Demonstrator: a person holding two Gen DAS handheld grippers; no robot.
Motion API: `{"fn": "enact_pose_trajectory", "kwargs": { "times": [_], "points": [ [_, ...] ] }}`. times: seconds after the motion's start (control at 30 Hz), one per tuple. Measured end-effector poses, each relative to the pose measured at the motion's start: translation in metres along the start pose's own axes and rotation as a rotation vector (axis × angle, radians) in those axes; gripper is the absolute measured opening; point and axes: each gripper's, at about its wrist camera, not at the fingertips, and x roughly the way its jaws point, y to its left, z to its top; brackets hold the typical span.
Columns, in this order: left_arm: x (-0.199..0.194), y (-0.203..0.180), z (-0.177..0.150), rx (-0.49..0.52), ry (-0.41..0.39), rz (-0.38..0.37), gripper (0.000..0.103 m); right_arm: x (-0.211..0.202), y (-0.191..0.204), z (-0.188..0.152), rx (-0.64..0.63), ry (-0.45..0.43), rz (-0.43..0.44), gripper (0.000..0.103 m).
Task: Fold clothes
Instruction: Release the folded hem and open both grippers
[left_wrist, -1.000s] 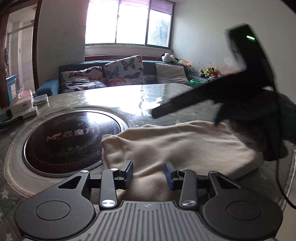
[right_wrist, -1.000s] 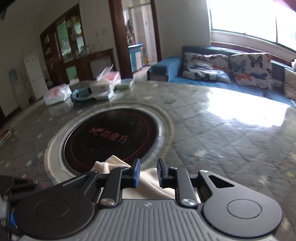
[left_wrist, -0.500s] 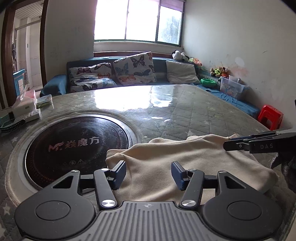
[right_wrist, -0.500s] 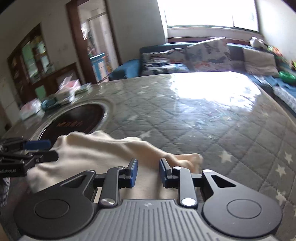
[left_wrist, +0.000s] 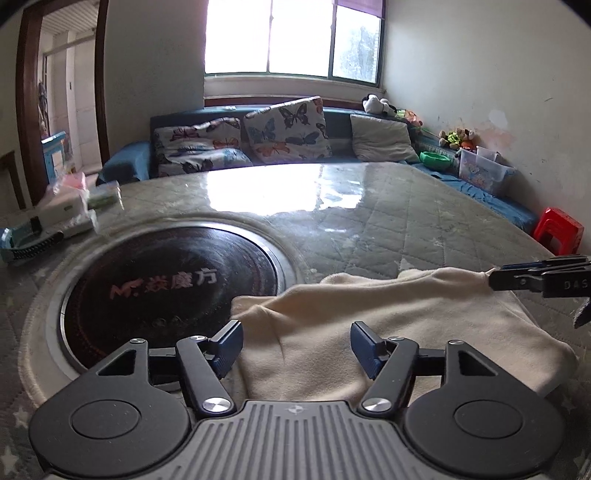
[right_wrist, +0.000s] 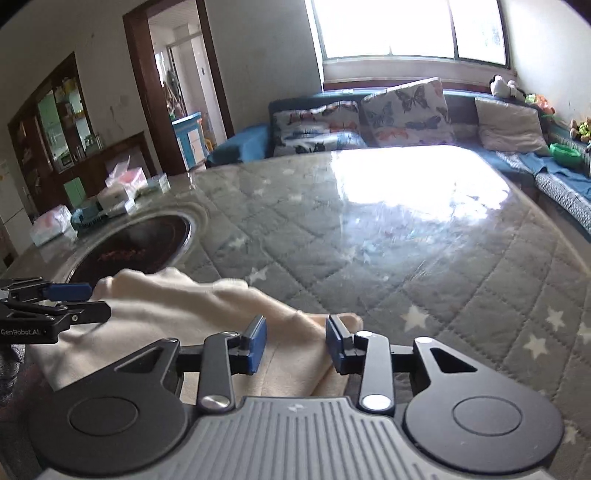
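A folded cream garment (left_wrist: 388, 332) lies on the quilted table, its left edge lapping the dark round hob. My left gripper (left_wrist: 296, 345) hovers over its near left part, jaws opening wide, pads clear of the cloth. My right gripper (right_wrist: 295, 341) stands over the garment (right_wrist: 177, 314) at its right end, jaws opening, the cloth lying loose under the gap. In the left wrist view the right gripper's fingers (left_wrist: 532, 275) reach in from the right edge at the garment's far right corner. The left gripper's fingers (right_wrist: 66, 295) show at the left of the right wrist view.
The round table (left_wrist: 406, 214) has a glossy quilted star cover and a black inset hob (left_wrist: 166, 284). Boxes and packets (right_wrist: 118, 195) sit at its far left. A blue sofa with butterfly cushions (left_wrist: 284, 129) runs behind; a red stool (left_wrist: 557, 229) stands at right.
Both grippers' jaws have widened. The right gripper swung from the hob side across to the garment's right end, and its arm no longer crosses the left wrist view.
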Motion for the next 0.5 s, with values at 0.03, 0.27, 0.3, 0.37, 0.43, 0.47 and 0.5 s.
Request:
{"fn": "enact_pose_trajectory", "kwargs": {
  "times": [0.03,0.27,0.3,0.37,0.43,0.47,0.5],
  "points": [
    [-0.005,0.000,0.000,0.009,-0.013,0.012,0.070,-0.006,0.003,0.000,-0.020,-0.011,-0.008,0.037],
    [-0.019,0.003,-0.013,0.029,-0.010,0.075,0.071,-0.036,0.032,-0.016,-0.197,-0.029,-0.071,0.048],
    [-0.020,0.004,-0.016,0.025,-0.005,0.081,0.071,-0.038,0.035,-0.020,-0.210,-0.032,-0.080,0.049],
    [-0.020,0.005,-0.021,0.020,0.004,0.094,0.071,-0.043,0.039,-0.029,-0.234,-0.039,-0.115,0.054],
    [-0.018,0.005,-0.026,0.024,0.011,0.116,0.071,-0.045,0.040,-0.039,-0.237,-0.038,-0.143,0.057],
    [-0.018,0.005,-0.027,0.027,0.014,0.121,0.071,-0.044,0.040,-0.044,-0.238,-0.035,-0.152,0.059],
    [-0.017,0.006,-0.029,0.030,0.016,0.127,0.071,-0.043,0.040,-0.048,-0.238,-0.033,-0.163,0.060]
  ]
}}
